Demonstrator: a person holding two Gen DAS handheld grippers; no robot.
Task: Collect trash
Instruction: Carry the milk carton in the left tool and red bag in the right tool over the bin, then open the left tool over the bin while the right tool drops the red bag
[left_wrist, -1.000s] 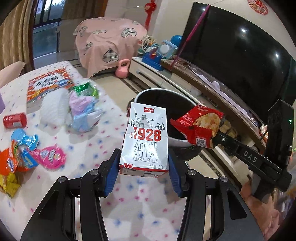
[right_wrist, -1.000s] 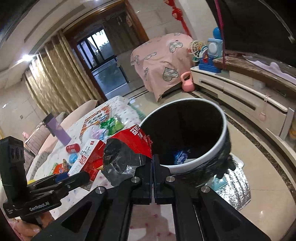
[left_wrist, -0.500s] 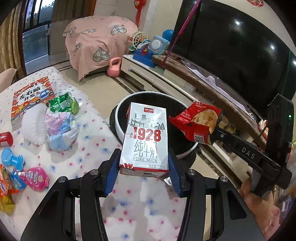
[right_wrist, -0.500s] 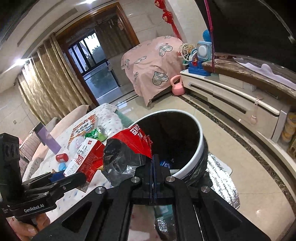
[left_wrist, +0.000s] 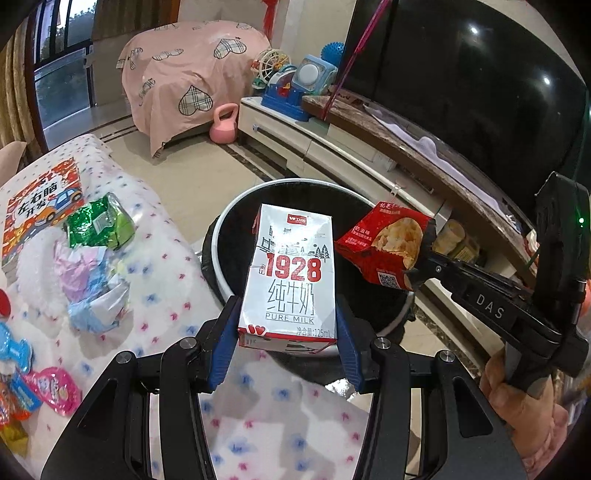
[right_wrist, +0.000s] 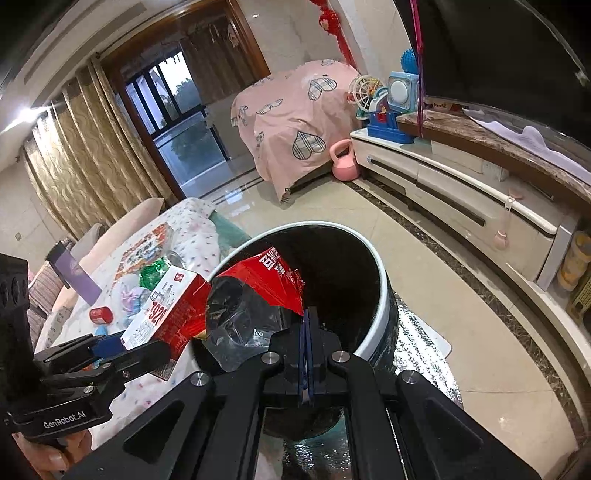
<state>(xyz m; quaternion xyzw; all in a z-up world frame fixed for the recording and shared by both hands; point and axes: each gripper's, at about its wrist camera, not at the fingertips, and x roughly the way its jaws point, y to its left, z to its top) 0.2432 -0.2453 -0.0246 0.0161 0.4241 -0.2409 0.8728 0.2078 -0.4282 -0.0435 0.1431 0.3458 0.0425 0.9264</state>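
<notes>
At the centre of the left wrist view, the left gripper (left_wrist: 288, 332) has its jaws clamped on the sides of an upright milk carton (left_wrist: 290, 273), held over the near rim of the black trash bin (left_wrist: 221, 236). To its right, the right gripper (right_wrist: 306, 332) pinches a red snack bag (right_wrist: 266, 288) with jaws pressed together, over the bin's opening. Further wrappers (left_wrist: 98, 221) lie on the dotted worktop (left_wrist: 166, 280) at left.
</notes>
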